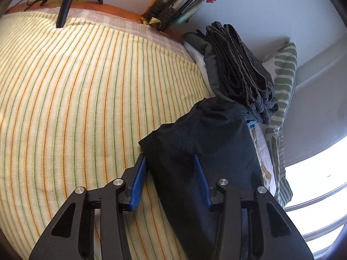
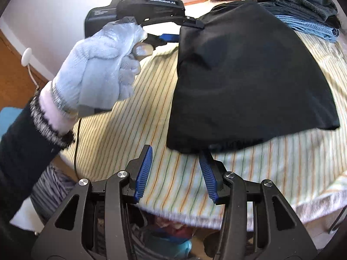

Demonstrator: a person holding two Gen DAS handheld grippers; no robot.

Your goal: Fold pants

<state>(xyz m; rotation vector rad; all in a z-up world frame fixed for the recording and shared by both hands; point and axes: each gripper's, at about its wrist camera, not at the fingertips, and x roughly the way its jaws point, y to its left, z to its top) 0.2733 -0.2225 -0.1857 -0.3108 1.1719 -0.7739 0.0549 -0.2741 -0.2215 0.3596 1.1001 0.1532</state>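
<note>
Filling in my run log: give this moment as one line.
stage: mid-fold | black pants: on striped sheet | left gripper: jaws around pants | right gripper: open, at pants edge

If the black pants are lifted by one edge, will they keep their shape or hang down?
The black pants probably hang down: they already drape limply from the left hand-held gripper, and their hem curves loosely. They look thin, so likely light. The cloth may slide on the striped sheet when pushed.
</note>
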